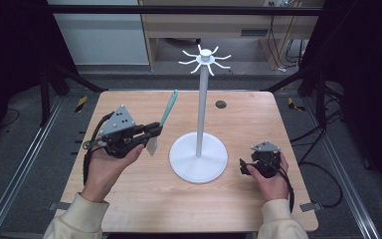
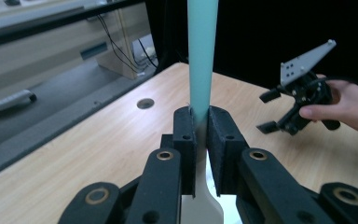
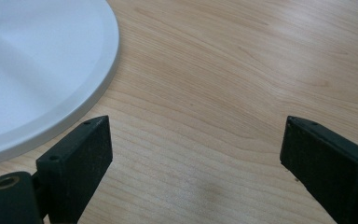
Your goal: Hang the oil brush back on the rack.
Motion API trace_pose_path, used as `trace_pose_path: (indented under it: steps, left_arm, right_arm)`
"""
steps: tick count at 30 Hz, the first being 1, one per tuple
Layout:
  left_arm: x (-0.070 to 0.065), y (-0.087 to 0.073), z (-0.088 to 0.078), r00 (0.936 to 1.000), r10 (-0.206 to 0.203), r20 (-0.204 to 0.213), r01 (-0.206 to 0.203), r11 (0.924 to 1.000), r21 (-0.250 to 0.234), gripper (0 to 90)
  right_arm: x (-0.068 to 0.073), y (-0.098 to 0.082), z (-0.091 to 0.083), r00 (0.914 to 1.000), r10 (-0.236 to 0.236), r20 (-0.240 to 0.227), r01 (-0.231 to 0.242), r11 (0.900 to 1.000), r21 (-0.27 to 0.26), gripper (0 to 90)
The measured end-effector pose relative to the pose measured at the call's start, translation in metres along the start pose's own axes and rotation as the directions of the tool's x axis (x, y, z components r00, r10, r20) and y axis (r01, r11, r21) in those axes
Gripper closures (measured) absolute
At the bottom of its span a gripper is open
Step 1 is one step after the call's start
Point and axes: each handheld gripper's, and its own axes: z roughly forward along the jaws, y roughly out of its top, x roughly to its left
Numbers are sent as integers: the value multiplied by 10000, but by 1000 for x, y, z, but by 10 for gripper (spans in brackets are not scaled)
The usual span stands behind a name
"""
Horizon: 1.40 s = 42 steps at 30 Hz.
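The left gripper (image 1: 151, 132) pinches a spatula (image 1: 167, 110), handle pointing up toward the stand (image 1: 199, 107) just beside it; right gripper (image 1: 243, 167) spread

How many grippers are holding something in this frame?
1. The left gripper, at the table's left side, has its jaws shut on the teal-handled spatula. The right gripper, right of the white hook stand, has its jaws open over bare wood.
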Motion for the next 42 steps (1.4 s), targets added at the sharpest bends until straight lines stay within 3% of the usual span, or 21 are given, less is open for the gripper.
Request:
trace_pose_path:
  steps: [3, 4, 6, 11, 42]
  left_arm:
    - [-2, 12, -1, 10000, 16, -73, -18, 9997, -250, 820]
    - [-1, 16, -1, 9992, 308, -260, -319, 9986, -421, 819]
    - [-5, 23, -2, 9998, 102, -173, -110, 9987, -504, 819]
    - [-9, 34, 0, 9998, 62, -188, -76, 9971, -762, 819]
    - [-17, 45, 14, 9996, 211, -159, -223, 9970, -740, 818]
  right_arm:
    - [-1, 0, -1, 10000, 19, 1, -19, 10000, -35, 96]
    - [-2, 0, -1, 10000, 19, 49, -18, 10000, -31, 96]
    - [-3, -1, -1, 10000, 67, 38, -67, 10000, -29, 96]
    - [-3, -1, -2, 9999, 125, 26, -125, 9999, -40, 96]
    - [-5, -1, -1, 9999, 134, -7, -134, 9999, -21, 96]
